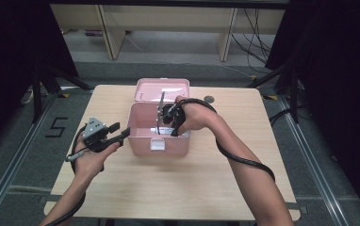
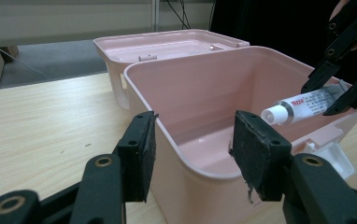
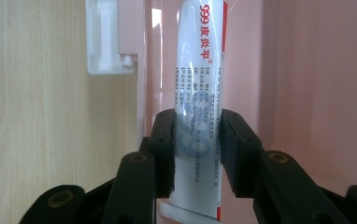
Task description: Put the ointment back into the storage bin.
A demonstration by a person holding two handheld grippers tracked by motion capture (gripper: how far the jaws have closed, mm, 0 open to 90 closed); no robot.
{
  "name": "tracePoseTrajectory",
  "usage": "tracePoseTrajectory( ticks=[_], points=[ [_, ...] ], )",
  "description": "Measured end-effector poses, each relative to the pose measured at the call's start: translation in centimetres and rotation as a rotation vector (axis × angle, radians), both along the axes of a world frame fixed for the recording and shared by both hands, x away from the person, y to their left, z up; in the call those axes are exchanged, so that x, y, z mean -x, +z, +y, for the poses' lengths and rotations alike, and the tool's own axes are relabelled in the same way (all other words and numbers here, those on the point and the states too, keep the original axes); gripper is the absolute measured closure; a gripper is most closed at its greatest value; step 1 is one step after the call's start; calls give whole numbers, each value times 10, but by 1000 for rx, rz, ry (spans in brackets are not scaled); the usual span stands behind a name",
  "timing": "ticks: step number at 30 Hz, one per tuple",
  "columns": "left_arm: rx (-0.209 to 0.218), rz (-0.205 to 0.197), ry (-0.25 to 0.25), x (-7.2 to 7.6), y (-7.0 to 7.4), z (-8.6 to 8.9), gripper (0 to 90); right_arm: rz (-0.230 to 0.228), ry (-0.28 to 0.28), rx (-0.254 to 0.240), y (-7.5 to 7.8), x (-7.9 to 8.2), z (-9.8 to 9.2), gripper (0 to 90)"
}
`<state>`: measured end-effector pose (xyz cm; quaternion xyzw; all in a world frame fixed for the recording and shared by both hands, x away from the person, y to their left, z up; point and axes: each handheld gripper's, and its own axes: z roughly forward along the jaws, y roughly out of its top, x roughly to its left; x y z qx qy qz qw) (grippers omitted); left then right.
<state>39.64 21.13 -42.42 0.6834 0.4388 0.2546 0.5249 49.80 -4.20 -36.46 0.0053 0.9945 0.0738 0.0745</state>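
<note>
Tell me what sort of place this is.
Probably a lab or workshop set up for recording demonstrations: a lone wooden table ringed by black curtains, loose cables on the grey floor, and a "5" taped beside the table.

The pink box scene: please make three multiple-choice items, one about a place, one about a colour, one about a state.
1. Where is the tube?
A. over the open box
B. on the floor
C. under the table

2. What colour is the box?
A. green
B. pink
C. black

3. How is the box lid?
A. shut
B. taken away
C. folded open

Answers: 1 A, the right gripper holds the tube above the box rim; 2 B, the walls are pink; 3 C, the lid lies back behind the box.
</note>
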Motion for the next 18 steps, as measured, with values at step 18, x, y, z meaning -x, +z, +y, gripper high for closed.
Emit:
tracePoseTrajectory(
  ticks=[18],
  points=[
    [3,1,0,0,0,0,491,-4,15,-5,-8,-5,0,690]
  ],
)
